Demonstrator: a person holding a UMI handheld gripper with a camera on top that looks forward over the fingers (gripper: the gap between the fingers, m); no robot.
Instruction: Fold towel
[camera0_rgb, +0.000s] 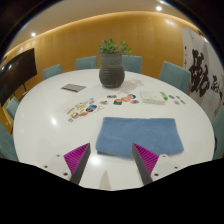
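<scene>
Tool (111, 163) hanging wide open, holding nothing, fingers (77, 156) straddling the near edge of the blue towel (139, 136), lying flat at the counter's (40, 120) near edge. Small items (112, 101) mid-counter unreadable.

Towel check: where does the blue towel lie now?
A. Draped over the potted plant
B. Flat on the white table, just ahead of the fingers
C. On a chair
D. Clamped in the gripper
B: the blue towel lies spread on the white table, beyond the open gripper.
</scene>
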